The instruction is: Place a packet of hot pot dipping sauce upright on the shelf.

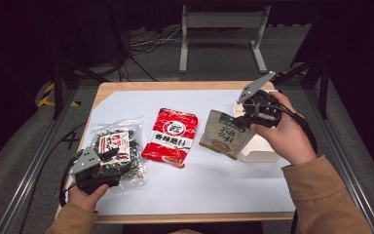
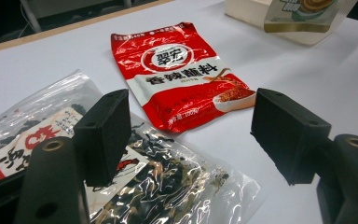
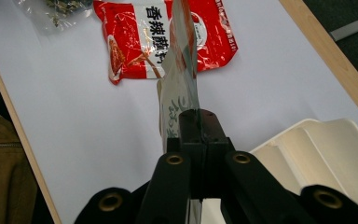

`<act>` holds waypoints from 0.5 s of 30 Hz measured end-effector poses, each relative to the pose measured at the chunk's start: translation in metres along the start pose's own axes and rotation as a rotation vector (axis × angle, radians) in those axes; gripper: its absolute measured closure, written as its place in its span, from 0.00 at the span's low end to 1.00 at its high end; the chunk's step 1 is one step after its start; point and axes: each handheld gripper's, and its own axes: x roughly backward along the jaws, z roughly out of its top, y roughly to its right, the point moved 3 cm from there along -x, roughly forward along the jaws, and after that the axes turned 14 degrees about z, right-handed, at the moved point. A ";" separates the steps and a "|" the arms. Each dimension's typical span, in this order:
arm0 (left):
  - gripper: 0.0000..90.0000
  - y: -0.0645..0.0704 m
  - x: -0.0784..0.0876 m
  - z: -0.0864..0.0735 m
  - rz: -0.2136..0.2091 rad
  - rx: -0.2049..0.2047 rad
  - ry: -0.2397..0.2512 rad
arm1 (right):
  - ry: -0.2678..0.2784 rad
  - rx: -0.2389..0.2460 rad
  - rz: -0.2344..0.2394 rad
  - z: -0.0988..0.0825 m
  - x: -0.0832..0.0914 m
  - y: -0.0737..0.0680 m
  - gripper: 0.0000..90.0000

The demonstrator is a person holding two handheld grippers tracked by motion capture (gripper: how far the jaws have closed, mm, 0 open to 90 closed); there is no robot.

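1. Nearest the person, the left gripper rests over the clear bag of dark dried food, well to the left of the red sachet. Its jaws stand wide open, one pad over the bag's film, nothing between them.
2. The red sachet lies flat in the middle of the white surface.
3. Just right of the red sachet, the right gripper has its jaws closed tight on the top edge of the green-and-beige pouch. In the right gripper view the pouch hangs edge-on from the pads, clear of the surface.
4. Behind the pouch, farther right of the red sachet, stands the cream tray.
5. Judged from its thin, bowing film, the pouch is light, soft and somewhat slippery. It will likely swing and fold when carried. The sealed top rim, where it is pinched now, looks like the firmest place to hold.
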 end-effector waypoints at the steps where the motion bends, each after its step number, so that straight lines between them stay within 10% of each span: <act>1: 0.32 0.000 -0.001 0.001 -0.003 -0.002 0.000 | 0.002 -0.001 -0.005 0.001 0.002 0.000 1.00; 15: 0.32 0.001 -0.010 0.004 -0.023 -0.009 -0.003 | 0.021 0.007 -0.089 0.002 0.028 0.016 1.00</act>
